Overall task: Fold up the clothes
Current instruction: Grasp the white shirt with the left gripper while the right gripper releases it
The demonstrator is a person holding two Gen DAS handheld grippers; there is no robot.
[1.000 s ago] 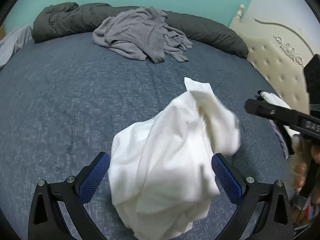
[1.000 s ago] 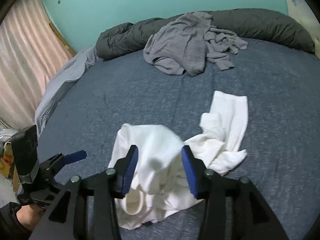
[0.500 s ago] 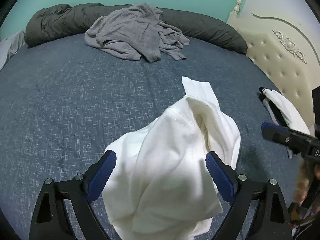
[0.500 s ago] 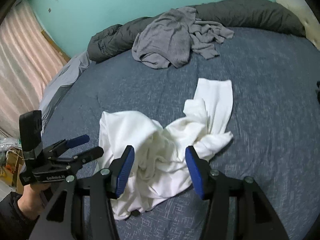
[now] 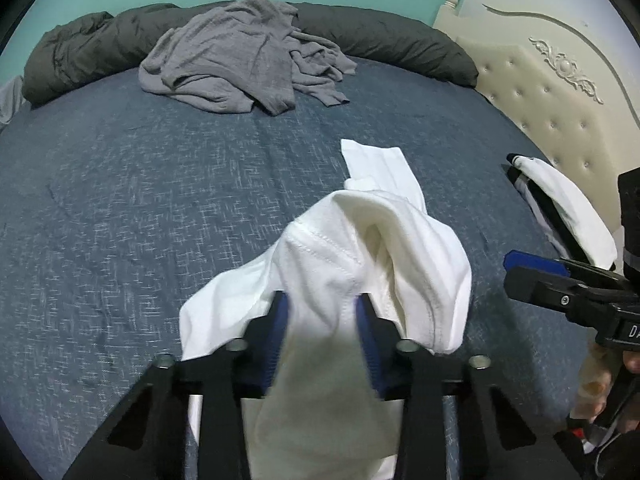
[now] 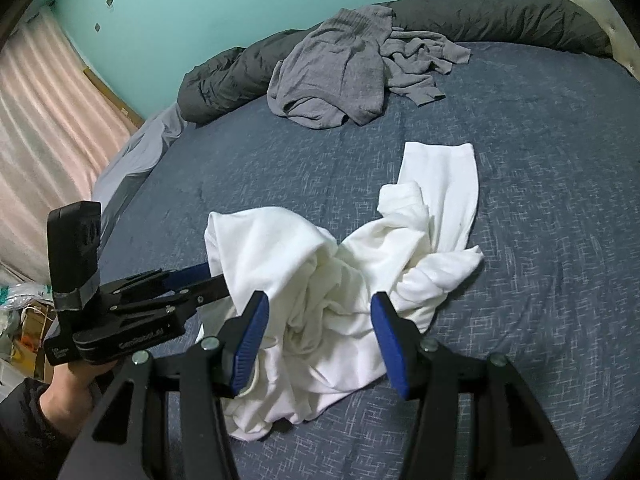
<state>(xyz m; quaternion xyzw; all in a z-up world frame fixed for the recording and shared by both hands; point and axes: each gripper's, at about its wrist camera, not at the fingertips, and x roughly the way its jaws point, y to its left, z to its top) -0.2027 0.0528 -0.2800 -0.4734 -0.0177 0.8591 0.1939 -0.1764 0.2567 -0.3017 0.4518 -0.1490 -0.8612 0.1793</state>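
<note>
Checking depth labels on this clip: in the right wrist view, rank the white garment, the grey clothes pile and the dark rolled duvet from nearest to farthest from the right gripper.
1. White garment: crumpled on the bed between the open right gripper fingers.
2. Grey clothes pile: mid-bed, beyond.
3. Dark rolled duvet: along the far edge, by the wall.

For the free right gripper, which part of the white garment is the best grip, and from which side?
Probably the flat sleeve-like flap of the white garment, at its far straight hem. It lies smooth on the bed, clear of the crumpled middle, so the open right gripper could come from above. The left gripper is shut on the near bunch.
</note>
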